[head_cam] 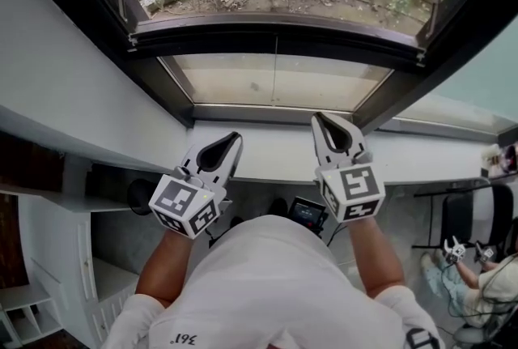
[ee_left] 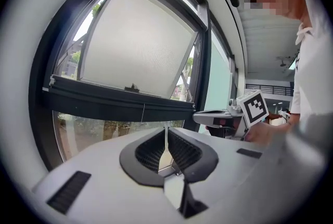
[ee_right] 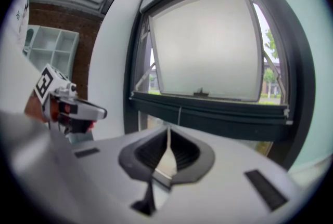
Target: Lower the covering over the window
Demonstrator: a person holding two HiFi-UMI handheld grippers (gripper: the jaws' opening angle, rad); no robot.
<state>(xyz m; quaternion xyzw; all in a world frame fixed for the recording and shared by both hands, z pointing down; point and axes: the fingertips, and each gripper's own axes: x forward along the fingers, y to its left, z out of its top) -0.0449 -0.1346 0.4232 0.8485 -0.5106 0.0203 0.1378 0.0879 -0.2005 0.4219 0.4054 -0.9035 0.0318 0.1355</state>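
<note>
I face a dark-framed window [head_cam: 275,36] whose upper sash [ee_left: 138,43] is swung open outward, with a fixed glass pane [head_cam: 275,80] below it. The glass stands bare in every view. A thin cord [ee_left: 144,112] hangs from the middle of the dark crossbar [ee_right: 218,111]. My left gripper [head_cam: 231,141] and right gripper [head_cam: 324,122] are held side by side over the white sill [head_cam: 275,155], short of the glass. Both are shut with nothing between the jaws. The left gripper [ee_left: 166,133] and right gripper [ee_right: 168,133] both point toward the lower pane.
A white wall [head_cam: 73,88] runs along the left, with a white shelf unit [head_cam: 32,307] below it. A small screen device [head_cam: 307,214] sits under the sill. At the lower right are a black chair [head_cam: 457,218] and a seated person [head_cam: 486,278].
</note>
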